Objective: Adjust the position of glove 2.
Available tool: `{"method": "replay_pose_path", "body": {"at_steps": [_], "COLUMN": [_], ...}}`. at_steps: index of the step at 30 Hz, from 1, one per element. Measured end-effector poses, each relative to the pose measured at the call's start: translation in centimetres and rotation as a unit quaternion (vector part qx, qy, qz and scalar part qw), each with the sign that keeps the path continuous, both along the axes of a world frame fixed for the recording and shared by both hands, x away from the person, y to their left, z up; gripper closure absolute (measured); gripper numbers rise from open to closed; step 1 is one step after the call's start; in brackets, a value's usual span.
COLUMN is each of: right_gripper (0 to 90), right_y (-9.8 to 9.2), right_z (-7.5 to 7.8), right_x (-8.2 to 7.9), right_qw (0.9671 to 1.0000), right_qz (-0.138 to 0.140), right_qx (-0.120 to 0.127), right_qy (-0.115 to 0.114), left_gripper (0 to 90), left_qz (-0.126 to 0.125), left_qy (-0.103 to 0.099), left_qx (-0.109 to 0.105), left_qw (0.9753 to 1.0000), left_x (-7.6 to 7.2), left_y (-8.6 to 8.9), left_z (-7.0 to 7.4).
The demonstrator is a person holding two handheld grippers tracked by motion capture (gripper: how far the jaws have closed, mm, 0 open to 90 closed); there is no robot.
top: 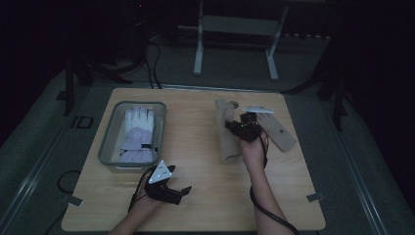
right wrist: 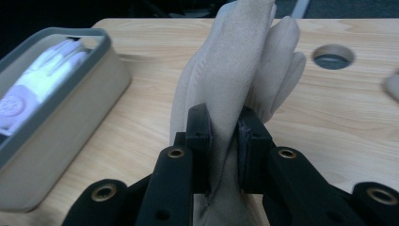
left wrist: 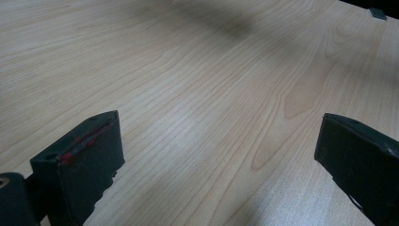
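On the wooden worktop (top: 210, 161), the right gripper (right wrist: 225, 136) pinches a tan glove (right wrist: 235, 70); the left gripper (left wrist: 216, 155) gapes wide, holding nothing.

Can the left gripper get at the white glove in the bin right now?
Probably yes: the left gripper is open and holds nothing, the bin sits just beyond it with no lid, and the white glove lies uncovered.

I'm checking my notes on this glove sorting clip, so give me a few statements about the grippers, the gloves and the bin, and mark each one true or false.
1. The right gripper is shut on the beige glove. True.
2. The left gripper holds a glove. False: its jaws stand open over bare table.
3. The grey bin holds a white glove. True.
4. The beige glove lies in the bin. False: it is on the table, right of the bin.
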State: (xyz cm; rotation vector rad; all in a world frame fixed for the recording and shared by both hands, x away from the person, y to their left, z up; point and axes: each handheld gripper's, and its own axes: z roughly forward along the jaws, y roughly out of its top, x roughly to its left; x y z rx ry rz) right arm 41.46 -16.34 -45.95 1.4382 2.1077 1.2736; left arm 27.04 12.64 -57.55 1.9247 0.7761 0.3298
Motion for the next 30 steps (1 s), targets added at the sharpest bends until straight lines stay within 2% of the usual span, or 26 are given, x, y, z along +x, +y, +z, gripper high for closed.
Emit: {"method": "replay_pose_path", "body": {"at_steps": [1,4,6,9,10,12,14,19,22,25,30], "right_gripper": [77.6,77.5,77.4,77.3,77.2,77.0,76.7,75.6,74.0,70.7,56.2], "right_y": [0.5,1.0,1.3,1.7,1.7,1.8,2.0,2.4,2.5,2.5,2.8], "right_z": [-0.4,-1.2,-2.2,-3.8,-4.4,-5.5,-6.4,-8.5,-9.2,-9.5,-9.1], "right_x": [-0.2,-0.4,-0.5,-0.5,-0.5,-0.3,-0.3,-0.1,-0.1,-0.2,-0.2], "right_qw": [1.0,0.9999,0.9997,0.9993,0.9994,0.9987,0.9982,0.9955,0.9945,0.9946,0.995], "right_qz": [0.002,0.0,-0.001,-0.006,-0.014,-0.02,-0.027,-0.042,-0.042,-0.04,-0.02], "right_qx": [0.007,0.008,0.018,0.018,0.009,0.013,0.004,-0.011,-0.019,-0.024,-0.028], "right_qy": [0.003,0.008,0.018,0.031,0.031,0.044,0.053,0.084,0.094,0.093,0.094], "left_gripper": [1.9,1.9,1.9,1.9,1.9,1.9,1.9,1.9,1.9,1.9,1.9], "left_qz": [0.0,-0.001,-0.002,-0.001,-0.001,-0.004,-0.005,-0.005,-0.005,-0.005,-0.005], "left_qy": [0.0,-0.002,-0.003,-0.005,-0.006,-0.006,-0.006,-0.006,-0.006,-0.005,-0.007], "left_qx": [0.0,0.0,0.0,0.001,0.002,0.005,0.004,0.0,0.0,0.001,0.0], "left_qw": [1.0,1.0,1.0,1.0,1.0,1.0,1.0,1.0,1.0,1.0,1.0], "left_x": [0.0,0.0,0.0,-0.1,-0.1,-0.1,-0.1,-0.1,-0.1,-0.1,-0.1], "left_y": [0.0,0.0,0.1,0.0,0.0,0.0,0.0,0.1,0.1,0.1,0.1], "left_z": [0.0,0.0,0.0,0.0,0.0,0.0,0.0,0.0,0.0,0.0,0.0]}}
